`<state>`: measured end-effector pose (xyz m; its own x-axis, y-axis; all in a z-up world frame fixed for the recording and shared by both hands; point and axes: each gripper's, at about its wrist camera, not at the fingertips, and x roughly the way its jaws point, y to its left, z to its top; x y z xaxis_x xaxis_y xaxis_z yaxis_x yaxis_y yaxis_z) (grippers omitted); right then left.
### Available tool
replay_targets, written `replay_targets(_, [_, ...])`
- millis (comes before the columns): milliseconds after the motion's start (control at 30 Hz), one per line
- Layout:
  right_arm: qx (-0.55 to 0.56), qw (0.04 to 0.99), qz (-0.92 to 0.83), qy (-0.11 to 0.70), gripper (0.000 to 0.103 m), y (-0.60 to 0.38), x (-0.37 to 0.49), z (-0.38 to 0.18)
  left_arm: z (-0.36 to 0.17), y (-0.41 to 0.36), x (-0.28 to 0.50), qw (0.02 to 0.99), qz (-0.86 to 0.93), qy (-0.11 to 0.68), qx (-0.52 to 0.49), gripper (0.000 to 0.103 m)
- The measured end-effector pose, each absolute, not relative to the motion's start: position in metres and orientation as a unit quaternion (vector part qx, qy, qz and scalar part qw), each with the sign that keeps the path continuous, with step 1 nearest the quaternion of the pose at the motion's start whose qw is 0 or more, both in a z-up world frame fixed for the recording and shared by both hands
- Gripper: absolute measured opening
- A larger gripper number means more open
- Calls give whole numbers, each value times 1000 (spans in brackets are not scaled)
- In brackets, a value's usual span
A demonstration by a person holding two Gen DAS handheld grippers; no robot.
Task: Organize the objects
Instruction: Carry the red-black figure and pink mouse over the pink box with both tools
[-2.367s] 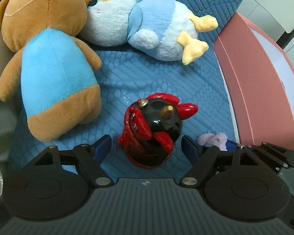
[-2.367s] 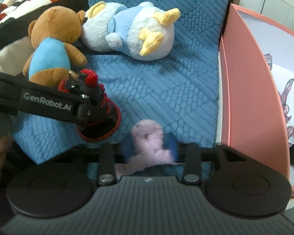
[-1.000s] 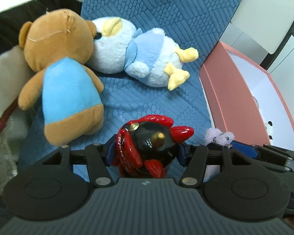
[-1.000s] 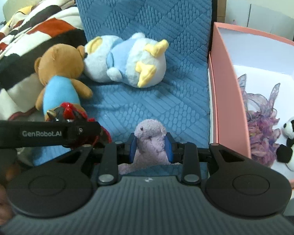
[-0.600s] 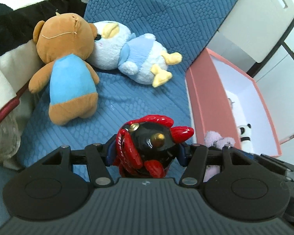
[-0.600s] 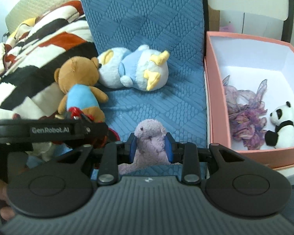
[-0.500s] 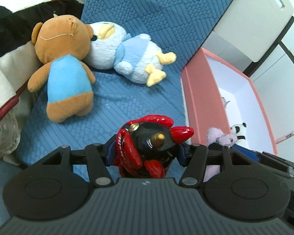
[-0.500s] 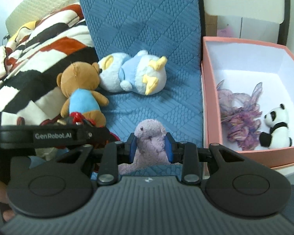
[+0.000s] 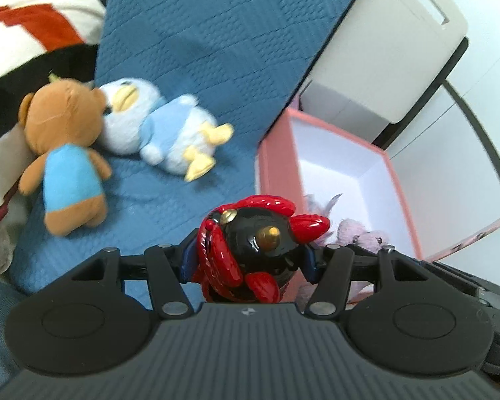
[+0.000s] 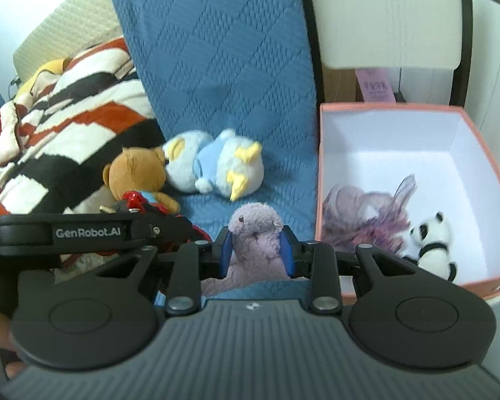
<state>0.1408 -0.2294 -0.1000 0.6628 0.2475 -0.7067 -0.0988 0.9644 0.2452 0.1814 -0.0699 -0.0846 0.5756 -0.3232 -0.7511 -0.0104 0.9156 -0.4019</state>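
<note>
My left gripper point(image 9: 248, 258) is shut on a glossy black and red horned figurine point(image 9: 253, 246) and holds it above the blue quilted seat point(image 9: 170, 180). My right gripper point(image 10: 255, 250) is shut on a small lilac plush point(image 10: 255, 233), also lifted; that plush shows in the left wrist view point(image 9: 356, 233) too. A pink box point(image 10: 320, 173) with a white inside stands to the right of the seat. A brown bear in a blue shirt point(image 9: 66, 156) and a pale blue penguin plush point(image 9: 160, 133) lie on the seat.
Inside the box lie a purple ribbon bundle point(image 10: 366, 223) and a small panda plush point(image 10: 430, 243). A striped red, black and white blanket point(image 10: 50, 126) lies to the left. A beige bin point(image 9: 383, 53) stands behind the box. The left gripper's body point(image 10: 86, 233) crosses the right wrist view.
Both grippers have risen and drawn back with their toys, and swung right toward the pink box. The box interior now shows more fully in both views.
</note>
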Motion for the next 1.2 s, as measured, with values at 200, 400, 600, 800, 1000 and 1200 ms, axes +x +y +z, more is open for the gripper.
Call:
replay_targets(200, [85, 920, 95, 371, 34, -252, 148, -70, -50, -97, 194, 880, -98, 429, -176, 64])
replay_targets(400, [78, 928, 91, 353, 34, -274, 154, -51, -26, -125, 208, 887, -117, 409, -178, 64])
replay_targets(600, [88, 930, 80, 349, 34, -302, 159, -48, -25, -154, 224, 885, -132, 409, -177, 64])
replay_targets(800, [102, 927, 58, 357, 34, -331, 167, -65, -41, -182, 242, 877, -146, 423, -175, 64])
replay_targets(1000, [118, 915, 33, 384, 34, -363, 178, -95, -71, -209, 265, 867, -150, 444, -167, 64])
replay_targets(1200, [129, 903, 7, 411, 34, -395, 194, -130, -112, -235, 288, 852, -150, 477, -152, 64])
